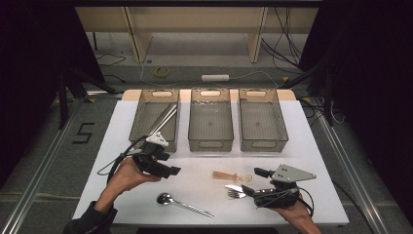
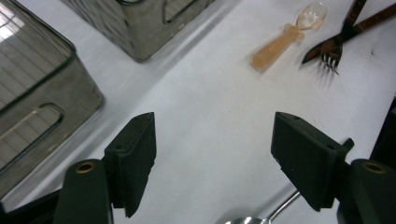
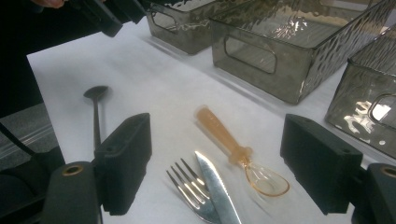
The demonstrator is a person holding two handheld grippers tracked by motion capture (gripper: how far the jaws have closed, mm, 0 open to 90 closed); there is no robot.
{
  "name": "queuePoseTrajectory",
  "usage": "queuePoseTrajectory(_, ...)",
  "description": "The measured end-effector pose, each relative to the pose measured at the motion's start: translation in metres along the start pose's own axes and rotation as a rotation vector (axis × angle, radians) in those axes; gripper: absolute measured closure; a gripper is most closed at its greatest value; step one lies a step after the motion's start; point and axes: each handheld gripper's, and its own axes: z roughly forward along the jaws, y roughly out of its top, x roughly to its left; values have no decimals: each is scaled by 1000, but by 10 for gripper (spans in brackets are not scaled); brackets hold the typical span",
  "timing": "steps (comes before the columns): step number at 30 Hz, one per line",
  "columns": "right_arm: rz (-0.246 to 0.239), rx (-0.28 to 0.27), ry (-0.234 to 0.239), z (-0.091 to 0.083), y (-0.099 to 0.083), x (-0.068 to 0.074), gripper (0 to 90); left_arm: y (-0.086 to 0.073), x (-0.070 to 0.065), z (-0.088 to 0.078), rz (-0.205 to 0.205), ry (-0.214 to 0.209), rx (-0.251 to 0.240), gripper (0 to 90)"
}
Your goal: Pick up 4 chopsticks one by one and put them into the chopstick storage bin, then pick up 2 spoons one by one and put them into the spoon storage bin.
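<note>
**Metal spoon next: thin, slick, hard to pinch**

While both claws stand open and empty, the left claw (image 1: pixel 171 170) hovers just above the metal spoon (image 1: pixel 182 204) on the tabletop (image 1: pixel 204 195). Light, stiff and slippery, it probably wants pinching across its slim handle.

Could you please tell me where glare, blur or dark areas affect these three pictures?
High view: dark surroundings, evenly lit white table. Left gripper view: blurred smoked plastic bins. Right gripper view: glare on the serrated steel knife and steel fork.
</note>
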Motion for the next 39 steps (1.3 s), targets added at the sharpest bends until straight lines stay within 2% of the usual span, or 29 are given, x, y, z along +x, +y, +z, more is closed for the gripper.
queuePoseTrajectory(12, 5, -1, 0, 0, 0, -1, 258, -9, -13, 4, 35, -9, 16, 277)
queuePoseTrajectory(19, 2, 1, 1, 0, 0, -1, 258, -12, -25, 7, 82, -15, 55, 269)
queuePoseTrajectory(24, 4, 2, -1, 0, -1, -1, 257, -13, -31, 10, 89, -31, 71, 271)
queuePoseTrajectory(33, 1, 5, -1, 0, 0, 0, 257, -18, -39, 18, 140, -45, 128, 271)
queuePoseTrajectory(39, 6, 4, 0, 1, -1, -1, 257, -19, -42, 22, 150, -57, 164, 272)
